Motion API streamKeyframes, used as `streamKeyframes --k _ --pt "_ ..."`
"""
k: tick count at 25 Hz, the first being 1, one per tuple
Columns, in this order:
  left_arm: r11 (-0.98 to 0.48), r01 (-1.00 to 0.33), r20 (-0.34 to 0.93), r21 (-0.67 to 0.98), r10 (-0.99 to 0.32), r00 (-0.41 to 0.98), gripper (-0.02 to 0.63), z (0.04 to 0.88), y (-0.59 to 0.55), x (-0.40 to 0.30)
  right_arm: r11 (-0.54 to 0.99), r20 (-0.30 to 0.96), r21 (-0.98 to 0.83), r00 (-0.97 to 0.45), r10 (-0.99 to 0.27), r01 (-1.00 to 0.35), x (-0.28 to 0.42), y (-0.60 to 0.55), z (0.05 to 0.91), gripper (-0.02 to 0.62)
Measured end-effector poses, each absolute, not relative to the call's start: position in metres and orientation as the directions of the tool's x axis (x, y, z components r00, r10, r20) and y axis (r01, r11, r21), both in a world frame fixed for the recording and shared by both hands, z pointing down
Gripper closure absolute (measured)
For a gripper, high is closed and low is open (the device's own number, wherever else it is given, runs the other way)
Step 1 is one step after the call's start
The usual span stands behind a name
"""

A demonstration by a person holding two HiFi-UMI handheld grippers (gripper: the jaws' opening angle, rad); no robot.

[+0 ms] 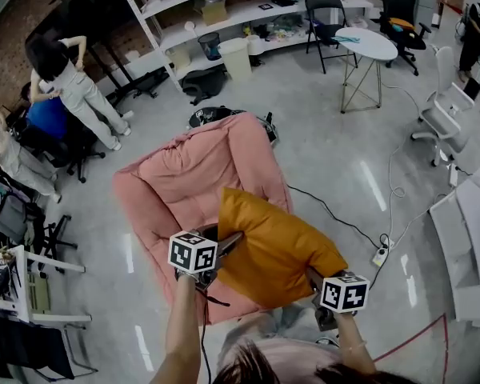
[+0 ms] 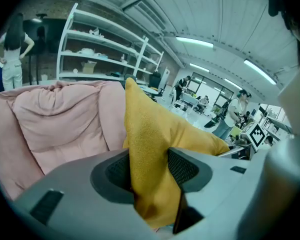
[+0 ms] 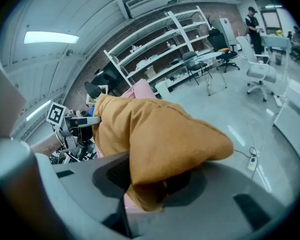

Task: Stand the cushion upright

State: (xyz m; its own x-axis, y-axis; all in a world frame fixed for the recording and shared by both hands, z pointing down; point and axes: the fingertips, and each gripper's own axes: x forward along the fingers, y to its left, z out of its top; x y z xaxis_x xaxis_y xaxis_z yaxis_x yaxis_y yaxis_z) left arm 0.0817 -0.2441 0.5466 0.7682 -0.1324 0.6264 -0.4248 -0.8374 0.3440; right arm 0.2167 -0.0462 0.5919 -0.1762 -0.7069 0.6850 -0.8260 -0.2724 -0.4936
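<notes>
A mustard-yellow cushion [image 1: 272, 246] is held up over the seat of a pink padded armchair [image 1: 194, 174], tilted with one corner pointing toward the chair back. My left gripper [image 1: 212, 256] is shut on the cushion's left edge; in the left gripper view the yellow fabric [image 2: 150, 149] is pinched between the jaws [image 2: 150, 176]. My right gripper [image 1: 318, 282] is shut on the cushion's near right corner, and the fabric [image 3: 160, 144] bulges out of its jaws [image 3: 157, 176] in the right gripper view.
Behind the armchair stand white shelves [image 1: 224, 14], a white bin [image 1: 236, 57], a round white table [image 1: 366, 45] and black chairs [image 1: 326, 18]. People [image 1: 68, 86] are at the left by a cluttered desk [image 1: 16, 270]. A cable and power strip [image 1: 380, 256] lie on the floor at right.
</notes>
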Motion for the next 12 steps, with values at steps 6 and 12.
streamKeyframes --k 6,12 --pt "-0.818 -0.484 0.627 0.311 -0.206 0.751 0.396 0.539 -0.233 0.065 -0.209 0.671 -0.5 -0.224 -0.707 -0.84 0.212 -0.046 0.589 0.436" --pt "-0.788 -0.555 0.62 0.266 -0.301 0.724 0.399 0.528 -0.218 0.045 -0.143 0.655 -0.498 -0.263 -0.708 -0.855 0.207 -0.046 0.584 0.445"
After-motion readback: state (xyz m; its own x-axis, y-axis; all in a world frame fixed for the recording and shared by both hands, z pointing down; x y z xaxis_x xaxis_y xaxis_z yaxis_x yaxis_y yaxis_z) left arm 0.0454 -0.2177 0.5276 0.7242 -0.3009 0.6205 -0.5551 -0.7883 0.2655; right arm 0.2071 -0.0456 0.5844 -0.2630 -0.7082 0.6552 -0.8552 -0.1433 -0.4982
